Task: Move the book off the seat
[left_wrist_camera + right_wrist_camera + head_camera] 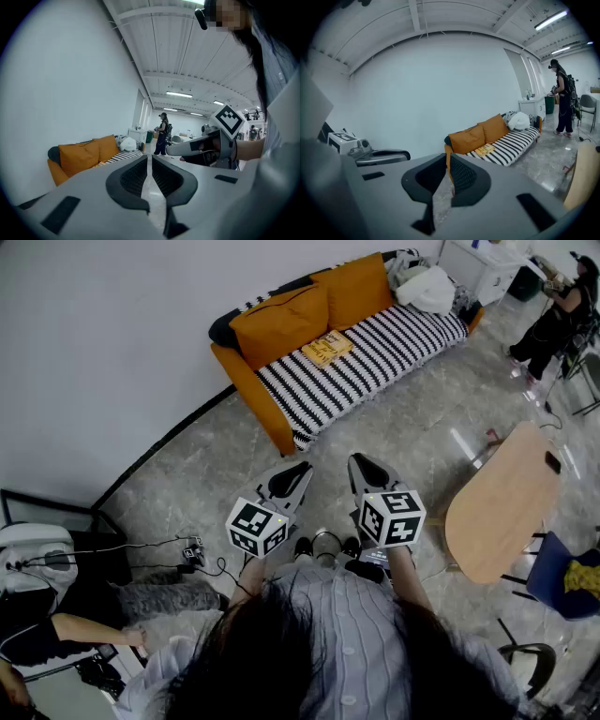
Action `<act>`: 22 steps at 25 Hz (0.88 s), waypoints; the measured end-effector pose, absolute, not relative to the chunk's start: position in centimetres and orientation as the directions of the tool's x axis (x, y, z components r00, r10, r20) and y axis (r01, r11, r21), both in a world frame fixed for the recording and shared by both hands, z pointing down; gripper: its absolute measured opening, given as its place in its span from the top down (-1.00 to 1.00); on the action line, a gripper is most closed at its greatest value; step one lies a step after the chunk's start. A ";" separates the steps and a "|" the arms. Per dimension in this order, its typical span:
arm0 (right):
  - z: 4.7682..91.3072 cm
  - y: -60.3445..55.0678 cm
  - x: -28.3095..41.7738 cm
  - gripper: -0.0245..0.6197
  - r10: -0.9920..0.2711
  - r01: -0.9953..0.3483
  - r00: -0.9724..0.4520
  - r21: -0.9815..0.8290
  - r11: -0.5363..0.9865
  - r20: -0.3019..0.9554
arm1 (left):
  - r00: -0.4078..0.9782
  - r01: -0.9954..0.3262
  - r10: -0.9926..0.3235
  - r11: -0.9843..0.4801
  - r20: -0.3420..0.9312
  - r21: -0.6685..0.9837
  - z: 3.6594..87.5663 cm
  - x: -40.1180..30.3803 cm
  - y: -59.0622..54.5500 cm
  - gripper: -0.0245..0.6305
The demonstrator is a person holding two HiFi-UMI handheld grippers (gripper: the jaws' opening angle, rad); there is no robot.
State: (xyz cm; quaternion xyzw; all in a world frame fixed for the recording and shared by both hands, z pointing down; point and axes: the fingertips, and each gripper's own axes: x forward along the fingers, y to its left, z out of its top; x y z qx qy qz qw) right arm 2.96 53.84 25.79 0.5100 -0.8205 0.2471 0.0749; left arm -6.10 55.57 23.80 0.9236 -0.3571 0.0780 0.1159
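- The book [326,349], yellow, lies flat on the striped seat of the sofa [394,343]. It sits at the seat's back edge, just in front of where the two orange cushions [281,322] meet, in the half of the seat nearer the orange armrest.
- In the right gripper view the book [484,150] shows on the same striped seat below the cushions. Nothing rests on it.
- The left gripper [298,468] is held over the grey floor [412,446], well apart from the sofa and pointing toward it. In its own view the left gripper [150,164] has its jaws pressed together with only a thin slit between the pads and nothing in it.
- The right gripper [360,461] is held beside the left one, also over the floor and aimed at the sofa. Its own view shows the right gripper [446,164] with jaws pressed together and empty.
- A white bundle [429,287] lies at the far end of the seat, well apart from the book.
- A round wooden table [502,502] stands on the floor to the right of the grippers.
- One person [558,320] stands beyond the sofa's far end, and another [56,615] sits low at the left edge of the head view.
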 end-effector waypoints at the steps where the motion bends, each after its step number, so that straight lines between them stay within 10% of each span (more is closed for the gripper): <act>1: 25.9 53.8 3.0 0.80 -0.798 -0.875 -0.467 -0.328 0.355 0.380 | 0.733 -0.678 -0.642 -0.717 0.226 0.161 23.8 -6.1 55.5 0.85; 22: 26.9 53.6 8.8 0.80 -0.806 -0.882 -0.453 -0.322 0.344 0.381 | 0.712 -0.699 -0.653 -0.697 0.259 0.164 25.0 -1.4 55.3 0.85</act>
